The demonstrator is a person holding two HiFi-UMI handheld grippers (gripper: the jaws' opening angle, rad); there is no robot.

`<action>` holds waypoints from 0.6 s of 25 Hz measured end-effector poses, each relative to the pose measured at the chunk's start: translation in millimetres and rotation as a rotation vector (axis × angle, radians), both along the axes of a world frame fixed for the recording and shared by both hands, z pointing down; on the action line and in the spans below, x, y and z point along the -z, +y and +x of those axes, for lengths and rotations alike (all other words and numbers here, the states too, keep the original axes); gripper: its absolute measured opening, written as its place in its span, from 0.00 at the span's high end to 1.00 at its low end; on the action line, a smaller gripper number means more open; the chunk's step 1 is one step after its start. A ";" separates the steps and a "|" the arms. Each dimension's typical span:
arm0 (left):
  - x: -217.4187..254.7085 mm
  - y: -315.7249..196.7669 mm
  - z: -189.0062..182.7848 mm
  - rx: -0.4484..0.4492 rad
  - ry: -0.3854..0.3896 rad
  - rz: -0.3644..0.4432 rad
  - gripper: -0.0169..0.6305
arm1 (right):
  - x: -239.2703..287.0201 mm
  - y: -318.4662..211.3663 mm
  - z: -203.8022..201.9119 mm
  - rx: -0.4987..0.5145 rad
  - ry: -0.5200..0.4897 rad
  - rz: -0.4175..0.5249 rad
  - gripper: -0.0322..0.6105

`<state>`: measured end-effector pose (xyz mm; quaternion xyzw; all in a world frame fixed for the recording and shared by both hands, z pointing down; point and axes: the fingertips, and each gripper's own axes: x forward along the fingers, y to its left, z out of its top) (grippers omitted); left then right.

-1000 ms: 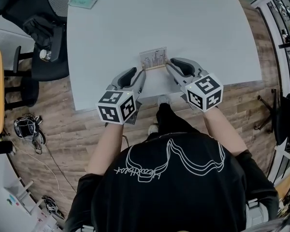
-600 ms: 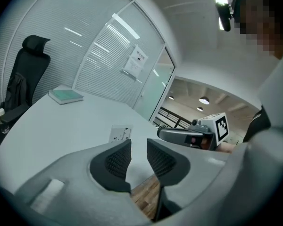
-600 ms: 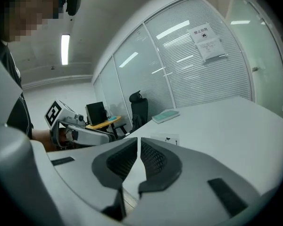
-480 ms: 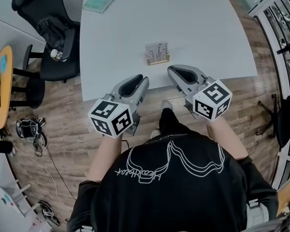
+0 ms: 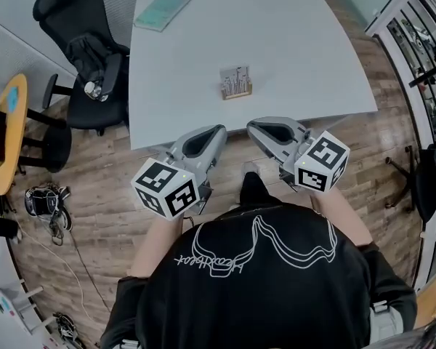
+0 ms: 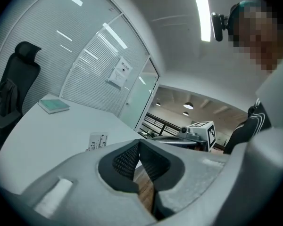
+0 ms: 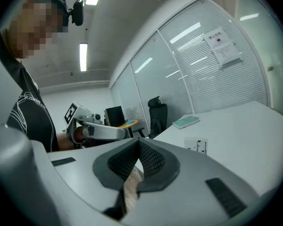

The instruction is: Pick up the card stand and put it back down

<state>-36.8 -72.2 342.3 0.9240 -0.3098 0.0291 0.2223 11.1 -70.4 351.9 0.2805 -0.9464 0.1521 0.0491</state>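
Note:
The card stand [image 5: 235, 82], a white printed card in a small wooden base, stands upright on the white table [image 5: 298, 35] near its front edge. It also shows as a small card stand [image 6: 98, 141] in the left gripper view and a card stand [image 7: 196, 146] in the right gripper view. My left gripper [image 5: 219, 132] and right gripper [image 5: 253, 127] hang off the table, in front of its edge, well apart from the stand. Both sets of jaws have just been closing and now meet, with nothing between them.
A teal book [image 5: 162, 10] lies at the table's far left corner. A black office chair [image 5: 87, 46] stands left of the table, and a round yellow side table [image 5: 6, 133] further left. Cables lie on the wooden floor [image 5: 73, 217]. Black railings [image 5: 421, 42] run along the right.
Both grippers have pulled back from beside the card stand to in front of the table edge and shut. The stand remains on the table.

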 end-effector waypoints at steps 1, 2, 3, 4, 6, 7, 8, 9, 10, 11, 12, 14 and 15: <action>2.1 4.9 -0.3 -0.006 -0.008 0.011 0.95 | 1.1 6.5 -1.7 0.011 0.011 0.011 0.94; 4.0 8.9 -0.8 -0.009 -0.017 0.021 0.95 | 2.9 11.9 -3.7 0.020 0.020 0.025 0.94; 5.8 12.1 -1.6 -0.011 -0.023 0.028 0.95 | 5.2 16.0 -5.8 0.026 0.026 0.039 0.94; 7.2 14.9 -2.6 -0.012 -0.027 0.034 0.95 | 7.3 19.1 -7.7 0.027 0.033 0.051 0.94; 9.0 20.2 -4.5 -0.014 -0.026 0.037 0.95 | 10.0 23.8 -10.1 0.019 0.041 0.060 0.94; 9.3 22.8 -5.1 -0.014 -0.024 0.036 0.95 | 11.1 26.1 -10.8 0.017 0.038 0.060 0.94; 9.4 24.9 -5.6 -0.013 -0.024 0.035 0.95 | 12.3 28.2 -11.3 0.017 0.032 0.061 0.94; 9.6 26.5 -6.1 -0.009 -0.026 0.033 0.95 | 13.5 30.2 -11.4 0.017 0.028 0.063 0.94; 9.8 27.9 -6.8 -0.003 -0.028 0.031 0.95 | 14.4 31.9 -11.2 0.015 0.026 0.063 0.94; 10.3 29.3 -7.8 0.002 -0.030 0.031 0.95 | 15.0 33.5 -11.0 0.012 0.026 0.061 0.94; 11.1 30.9 -8.6 0.003 -0.031 0.032 0.95 | 15.5 35.0 -11.1 0.009 0.025 0.057 0.94; 12.8 34.3 -9.9 0.000 -0.030 0.037 0.95 | 16.5 37.7 -12.5 0.008 0.022 0.057 0.94; 13.1 35.6 -10.4 -0.001 -0.031 0.039 0.95 | 16.8 38.7 -13.4 0.009 0.021 0.059 0.94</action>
